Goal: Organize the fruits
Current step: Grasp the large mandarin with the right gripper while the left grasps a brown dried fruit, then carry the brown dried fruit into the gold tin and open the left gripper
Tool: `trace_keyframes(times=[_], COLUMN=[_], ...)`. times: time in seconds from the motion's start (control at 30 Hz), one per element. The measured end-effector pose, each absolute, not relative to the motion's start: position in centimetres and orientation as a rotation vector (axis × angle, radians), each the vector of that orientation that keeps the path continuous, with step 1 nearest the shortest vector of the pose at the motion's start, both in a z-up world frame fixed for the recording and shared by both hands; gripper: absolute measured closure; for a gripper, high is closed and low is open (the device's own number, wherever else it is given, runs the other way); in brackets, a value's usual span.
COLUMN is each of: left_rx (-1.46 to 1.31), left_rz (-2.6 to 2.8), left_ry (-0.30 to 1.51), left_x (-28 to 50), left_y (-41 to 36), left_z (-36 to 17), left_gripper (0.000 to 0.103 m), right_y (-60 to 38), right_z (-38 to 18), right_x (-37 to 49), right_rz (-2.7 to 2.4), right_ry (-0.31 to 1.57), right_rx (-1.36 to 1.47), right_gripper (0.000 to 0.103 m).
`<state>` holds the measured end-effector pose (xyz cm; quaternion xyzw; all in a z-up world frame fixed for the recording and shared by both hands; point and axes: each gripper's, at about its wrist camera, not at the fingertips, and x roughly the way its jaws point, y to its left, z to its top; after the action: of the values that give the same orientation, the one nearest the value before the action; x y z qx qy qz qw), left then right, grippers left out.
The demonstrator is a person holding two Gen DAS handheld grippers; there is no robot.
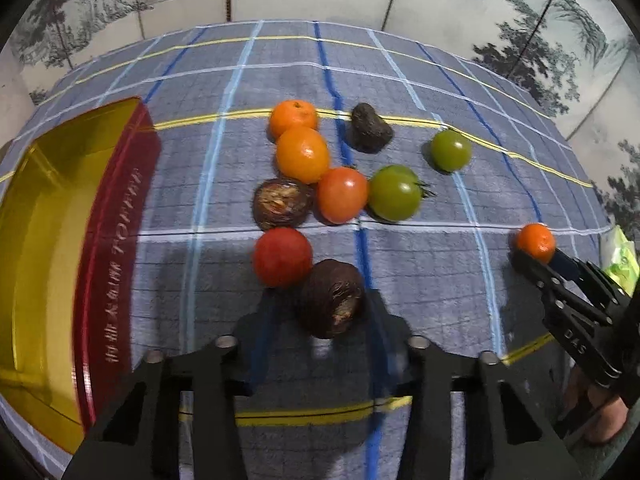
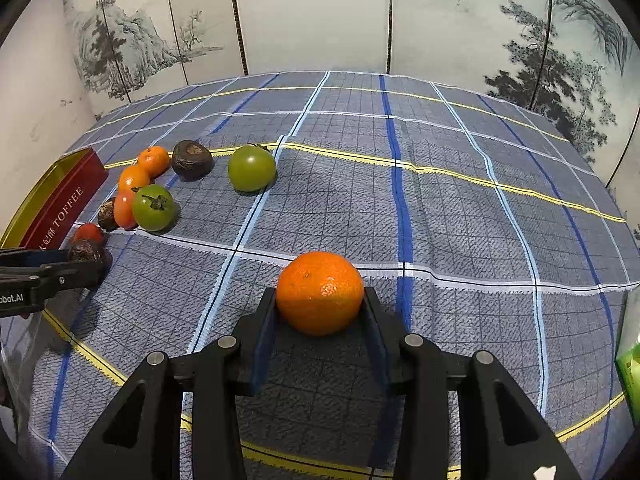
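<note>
My right gripper (image 2: 320, 304) is shut on an orange mandarin (image 2: 320, 292), which rests on the plaid cloth; it also shows in the left wrist view (image 1: 536, 242). My left gripper (image 1: 320, 312) has its jaws on either side of a dark brown fruit (image 1: 332, 298), seen from the right wrist view too (image 2: 86, 251). Around it lie a red tomato (image 1: 282, 256), another brown fruit (image 1: 282, 203), an orange-red tomato (image 1: 342, 195), two mandarins (image 1: 302, 154), two green tomatoes (image 1: 394, 193) and a dark wrinkled fruit (image 1: 368, 128).
A red and gold toffee tin (image 1: 116, 248) lies open at the left edge of the table. A green package (image 2: 630, 372) sits at the right edge. A painted folding screen stands behind the table.
</note>
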<state>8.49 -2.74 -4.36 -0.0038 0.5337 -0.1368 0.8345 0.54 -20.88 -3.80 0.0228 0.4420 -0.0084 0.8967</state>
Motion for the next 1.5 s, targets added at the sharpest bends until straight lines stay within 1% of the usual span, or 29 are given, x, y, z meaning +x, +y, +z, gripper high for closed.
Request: trace_keyframes(times=[0.3,0.53,0.73,0.9,1.23,1.5], left_rx=[0.009,0.01,0.011,0.018,0.017,0.029], left_rz=[-0.29,-0.29,-0.264,-0.181,-0.02,0.056], left_ry=[1.125,1.095,1.045,1.011,1.042,1.083], left_x=[7.7,6.7,6.5,7.2,8.0,7.8], left_y=[-2.8,-1.6,1.0,5.1,13.4,16.9], left_z=[-4.0,-2.3,0.0,1.2,-0.2,-2.3], left_gripper=[0.069,0.069,0.069,0.069,0.069,0.069], right_y=[-20.8,-20.8,-20.8,-20.7,-20.5,-20.6], right_z=[-3.8,-3.9,-3.9,-3.9,-3.9,-3.9], right_x=[0.5,0.5,0.6,0.7,0.7,0.7], right_rz=[-0.017,-0.019,-0.021,-0.029,-0.028,-0.028], right_ry=[0.915,0.914,0.913,0.915,0.915,0.915], right_rx=[0.048,0.043,0.039,0.019,0.022,0.021], right_gripper=[0.064,0.064,0.064,0.063,0.063,0.063])
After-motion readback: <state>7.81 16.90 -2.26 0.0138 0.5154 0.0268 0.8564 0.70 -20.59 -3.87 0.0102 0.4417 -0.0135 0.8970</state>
